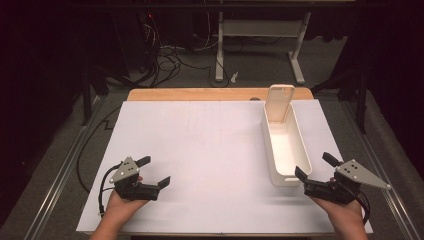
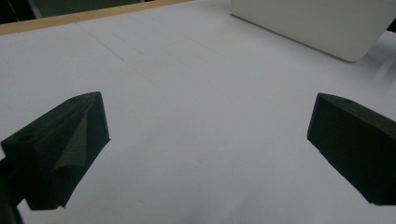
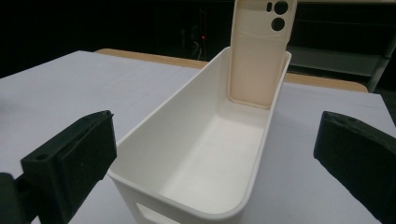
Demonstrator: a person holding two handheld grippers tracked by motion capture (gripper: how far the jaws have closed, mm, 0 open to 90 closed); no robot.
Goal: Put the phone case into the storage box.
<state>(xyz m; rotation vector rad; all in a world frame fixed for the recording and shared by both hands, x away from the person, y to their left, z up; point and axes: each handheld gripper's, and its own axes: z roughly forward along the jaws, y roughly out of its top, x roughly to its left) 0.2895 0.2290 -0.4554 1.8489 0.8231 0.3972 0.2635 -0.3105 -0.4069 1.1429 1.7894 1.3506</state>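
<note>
A long white bin (image 1: 266, 145) stands on the right side of the white table top, its length running away from me. A pale peach phone case (image 1: 278, 102) leans upright against the bin's far end, camera holes at the top. In the right gripper view the bin (image 3: 187, 126) lies straight ahead with the case (image 3: 259, 56) at its back; the rest of the inside looks bare. My right gripper (image 1: 312, 165) sits just short of the bin's near end, open, nothing between its jaws. My left gripper (image 1: 157, 171) rests at the near left, open over bare table (image 2: 201, 70).
A white sheet (image 1: 200, 150) covers the table; a wooden strip (image 1: 200, 94) shows at the far edge. Beyond it are floor cables (image 1: 165, 60) and a white desk frame (image 1: 260, 30). The bin's side (image 2: 317, 23) shows in the left gripper view.
</note>
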